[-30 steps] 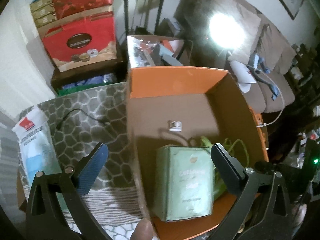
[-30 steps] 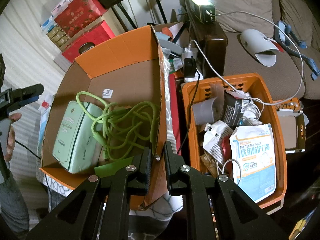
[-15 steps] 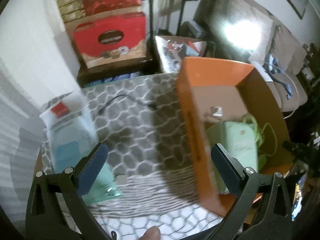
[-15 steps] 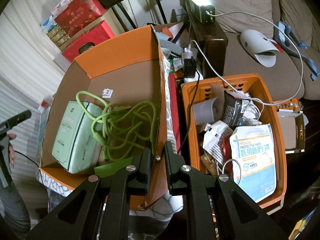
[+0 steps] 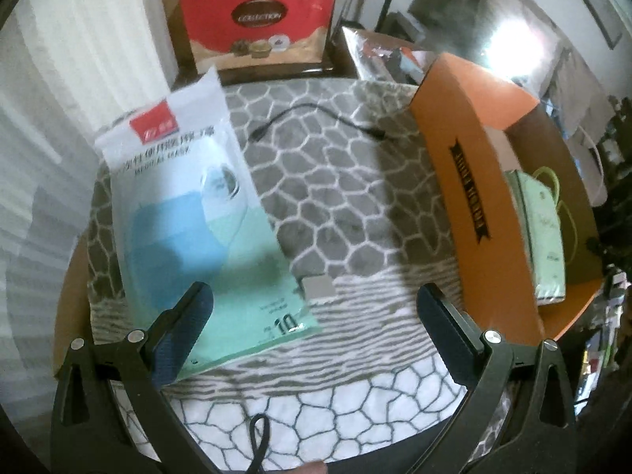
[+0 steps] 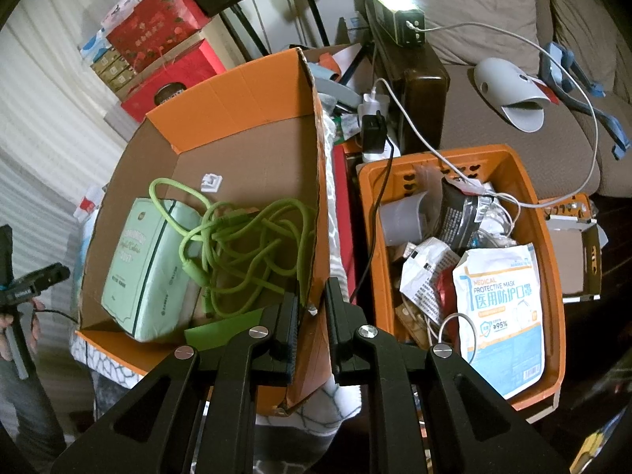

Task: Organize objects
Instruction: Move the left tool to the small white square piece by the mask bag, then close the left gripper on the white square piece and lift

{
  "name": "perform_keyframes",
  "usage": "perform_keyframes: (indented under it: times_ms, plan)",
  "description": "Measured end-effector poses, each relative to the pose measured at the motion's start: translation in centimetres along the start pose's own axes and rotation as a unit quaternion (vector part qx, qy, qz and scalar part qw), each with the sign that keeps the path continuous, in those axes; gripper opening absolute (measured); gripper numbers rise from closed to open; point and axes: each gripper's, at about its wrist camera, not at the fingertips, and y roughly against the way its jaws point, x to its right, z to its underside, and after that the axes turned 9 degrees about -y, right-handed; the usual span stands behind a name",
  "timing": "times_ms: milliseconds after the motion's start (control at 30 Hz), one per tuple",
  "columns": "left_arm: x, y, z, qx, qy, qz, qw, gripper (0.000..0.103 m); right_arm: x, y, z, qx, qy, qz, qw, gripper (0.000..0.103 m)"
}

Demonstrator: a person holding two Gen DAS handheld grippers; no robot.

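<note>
An orange cardboard box (image 6: 245,94) stands on a patterned table; it also shows in the left wrist view (image 5: 470,181). Inside lie a pale green tissue pack (image 6: 146,264), a tangled green cable (image 6: 252,241) and a small white clip (image 6: 211,182). My right gripper (image 6: 312,316) is shut on the box's right wall at its near corner. My left gripper (image 5: 312,316) is open and empty above the table, left of the box. A medical mask pack (image 5: 197,221) lies flat under its left finger (image 5: 185,324). A black cable (image 5: 316,116) and a small grey square (image 5: 318,287) lie on the table.
An orange plastic basket (image 6: 547,276) full of packets and cables stands right of the box. Red gift boxes (image 5: 256,19) stand behind the table. A sofa (image 6: 493,91) with a white charger cable and a lit lamp (image 6: 397,4) lies beyond.
My left gripper has swung left, from above the box's inside to over the table and the mask pack. The right gripper has kept its hold on the box wall.
</note>
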Motion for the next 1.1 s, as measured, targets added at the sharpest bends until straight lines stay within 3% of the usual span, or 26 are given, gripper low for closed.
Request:
perform_keyframes:
  times_ms: [167, 300, 500, 733, 867, 1100]
  plan:
    - [-0.4, -1.3, 1.4, -0.017, 0.011, 0.027, 0.9994, 0.091, -0.1, 0.0, 0.0, 0.000, 0.000, 0.001, 1.000, 0.012]
    - [-0.4, -2.1, 1.7, -0.018, 0.015, 0.012, 0.9997, 0.073, 0.2, -0.1, 0.2, -0.001, 0.001, 0.001, 1.000, 0.012]
    - [-0.3, -3.2, 1.9, -0.038, 0.017, 0.026, 0.9988, 0.053, 0.3, -0.3, 0.4, 0.000, 0.000, 0.001, 1.000, 0.013]
    - [-0.3, -3.9, 1.7, -0.041, 0.025, 0.027, 0.9985, 0.043, 0.3, -0.3, 0.4, -0.001, -0.002, 0.000, 1.000, 0.013]
    - [-0.1, -4.6, 1.4, -0.043, 0.020, 0.018, 0.9987, 0.022, 0.3, -0.2, 0.4, -0.001, -0.001, 0.001, 1.000, 0.013]
    - [0.5, -4.6, 0.7, -0.033, 0.020, 0.018, 0.9991, 0.021, 0.3, -0.2, 0.3, -0.001, 0.000, 0.001, 1.000, 0.013]
